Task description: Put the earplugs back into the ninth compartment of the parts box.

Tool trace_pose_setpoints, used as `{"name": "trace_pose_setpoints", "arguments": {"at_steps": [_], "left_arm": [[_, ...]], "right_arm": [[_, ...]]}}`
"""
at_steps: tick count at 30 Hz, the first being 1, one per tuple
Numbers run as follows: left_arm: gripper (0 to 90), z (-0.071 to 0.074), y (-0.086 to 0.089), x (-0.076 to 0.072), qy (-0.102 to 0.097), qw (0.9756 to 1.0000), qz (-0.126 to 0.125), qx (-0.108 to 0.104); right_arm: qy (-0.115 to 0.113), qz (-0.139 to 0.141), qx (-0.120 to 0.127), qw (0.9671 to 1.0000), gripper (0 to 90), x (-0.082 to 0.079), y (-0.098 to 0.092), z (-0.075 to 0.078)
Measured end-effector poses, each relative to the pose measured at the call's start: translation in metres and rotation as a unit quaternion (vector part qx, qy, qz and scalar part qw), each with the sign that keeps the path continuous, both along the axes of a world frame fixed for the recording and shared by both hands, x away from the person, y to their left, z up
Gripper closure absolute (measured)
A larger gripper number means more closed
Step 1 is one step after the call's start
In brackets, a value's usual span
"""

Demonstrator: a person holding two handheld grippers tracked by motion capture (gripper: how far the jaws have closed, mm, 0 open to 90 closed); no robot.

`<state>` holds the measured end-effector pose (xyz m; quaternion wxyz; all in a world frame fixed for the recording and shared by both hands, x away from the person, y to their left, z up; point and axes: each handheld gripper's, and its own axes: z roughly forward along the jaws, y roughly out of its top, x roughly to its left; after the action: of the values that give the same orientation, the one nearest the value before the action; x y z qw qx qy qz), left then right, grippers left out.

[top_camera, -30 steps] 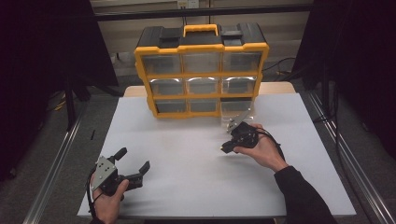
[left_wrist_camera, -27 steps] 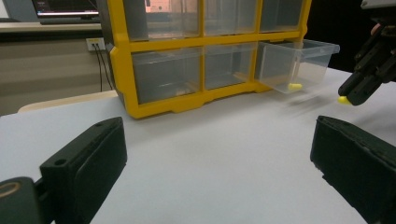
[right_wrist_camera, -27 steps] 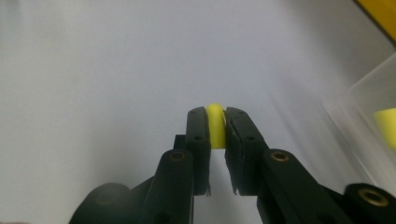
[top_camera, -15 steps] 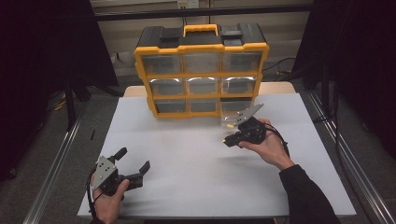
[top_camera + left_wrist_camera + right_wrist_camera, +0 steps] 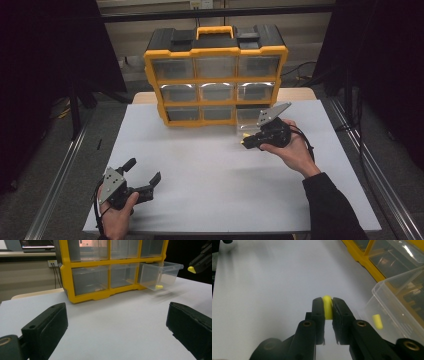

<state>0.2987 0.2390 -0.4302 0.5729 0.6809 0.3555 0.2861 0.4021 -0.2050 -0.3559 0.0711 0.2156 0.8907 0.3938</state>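
In the high view, your right gripper [image 5: 246, 143] sits just right of the middle of the frame, in front of the yellow box [image 5: 216, 75]. Its jaws are nearly shut and pinch a small yellow plug [image 5: 243, 142] at the tips. The clear drawer [image 5: 248, 116] sticks out of the box's bottom row, just above your gripper. I think you are carrying the plug to or from that drawer, so hold it gently and move slowly; it looks soft and could pop out. Your left gripper [image 5: 144, 175] rests at the lower left of the white table [image 5: 210, 165], jaws wide apart and holding nothing. In the left gripper view, the drawer [image 5: 160, 275] is at the upper right, see-through plastic with thin walls, and one more yellow plug [image 5: 159, 286] lies inside it. The right gripper's tip with its plug [image 5: 191, 269] peeks in at the far right edge. In the right gripper view, the plug [image 5: 327, 306] is in the middle, round on top, smooth and squished between the flat black jaws. The drawer [image 5: 394, 290] is at the right, shiny and clear, with the other plug [image 5: 377, 321] lying inside. The table [image 5: 267, 290] is plain and matte.
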Motion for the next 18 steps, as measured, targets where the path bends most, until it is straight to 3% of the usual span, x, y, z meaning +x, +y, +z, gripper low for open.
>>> {"name": "trace_pose_setpoints", "arguments": {"at_steps": [18], "left_arm": [[3.8,0.0,0.003,-0.001,-0.004,1.0,0.004,0.001]], "right_arm": [[-0.013,-0.019,-0.012,0.9996,80.6,0.021,-0.002,0.032]]}}
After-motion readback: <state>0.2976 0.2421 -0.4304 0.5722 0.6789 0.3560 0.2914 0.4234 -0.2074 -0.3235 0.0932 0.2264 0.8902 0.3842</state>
